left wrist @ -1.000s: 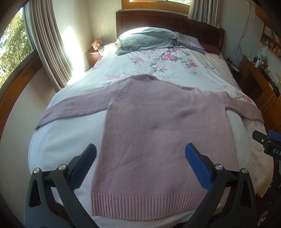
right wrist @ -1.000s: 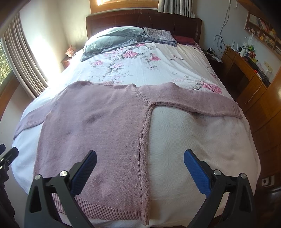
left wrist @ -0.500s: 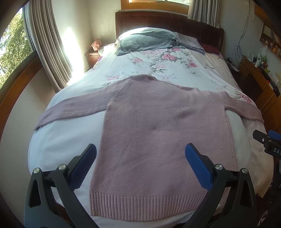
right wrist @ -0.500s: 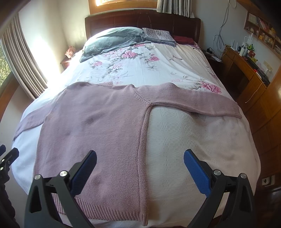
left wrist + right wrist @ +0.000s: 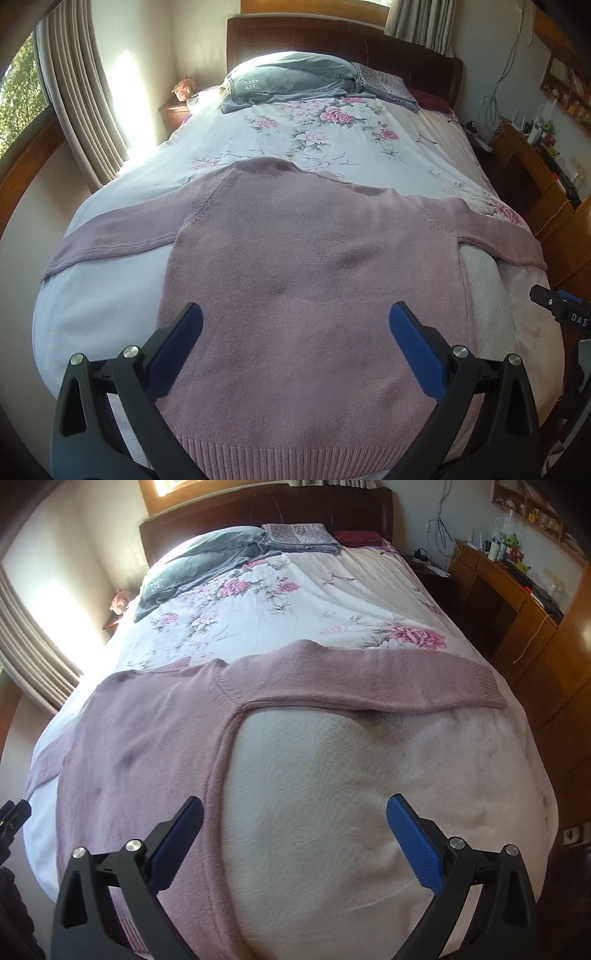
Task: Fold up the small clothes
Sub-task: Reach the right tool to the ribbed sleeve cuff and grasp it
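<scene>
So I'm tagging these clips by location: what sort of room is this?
A home bedroom, it seems. A pink knit sweater lies spread on a bed with a floral sheet, backed by a dark wooden headboard. A curtained window is on one side and a cluttered wooden desk on the other.

A mauve sweater [image 5: 147,746] lies flat across the foot of the bed [image 5: 369,775], one sleeve stretched toward its right edge; the right tongs [image 5: 293,808] hover spread above.
</scene>
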`<state>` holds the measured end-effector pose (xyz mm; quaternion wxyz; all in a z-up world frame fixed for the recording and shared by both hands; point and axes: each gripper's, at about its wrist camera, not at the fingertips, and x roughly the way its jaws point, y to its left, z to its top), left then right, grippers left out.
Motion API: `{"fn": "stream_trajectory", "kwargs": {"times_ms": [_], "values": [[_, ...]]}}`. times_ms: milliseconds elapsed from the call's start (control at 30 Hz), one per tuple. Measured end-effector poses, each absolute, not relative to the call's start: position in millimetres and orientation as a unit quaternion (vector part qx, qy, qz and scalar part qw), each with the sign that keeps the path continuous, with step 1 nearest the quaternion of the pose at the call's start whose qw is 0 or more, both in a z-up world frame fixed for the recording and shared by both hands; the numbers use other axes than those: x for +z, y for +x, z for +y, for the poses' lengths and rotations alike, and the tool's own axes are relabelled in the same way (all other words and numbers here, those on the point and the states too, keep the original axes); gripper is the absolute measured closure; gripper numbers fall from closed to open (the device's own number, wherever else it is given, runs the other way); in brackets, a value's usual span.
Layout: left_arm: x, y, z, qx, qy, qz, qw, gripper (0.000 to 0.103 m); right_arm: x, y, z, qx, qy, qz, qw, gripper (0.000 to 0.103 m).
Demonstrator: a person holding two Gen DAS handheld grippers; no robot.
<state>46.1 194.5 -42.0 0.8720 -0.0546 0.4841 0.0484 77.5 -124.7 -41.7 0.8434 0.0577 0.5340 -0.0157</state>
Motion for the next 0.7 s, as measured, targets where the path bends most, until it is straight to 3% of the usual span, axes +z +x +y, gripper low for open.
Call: {"fn": "stream_trajectory", "kwargs": {"times_ms": [400, 700], "values": [[-75, 140, 92, 0.040, -0.044, 0.490, 0.870, 0.003, -150, 192, -391, -0.109, 0.213, 0.603, 0.761, 0.004], [-79, 173, 56, 0.046, -0.047, 0.487, 0.871, 0.003, -191, 222, -461, -0.088, 0.317, 0.591, 0.737, 0.013]]}}
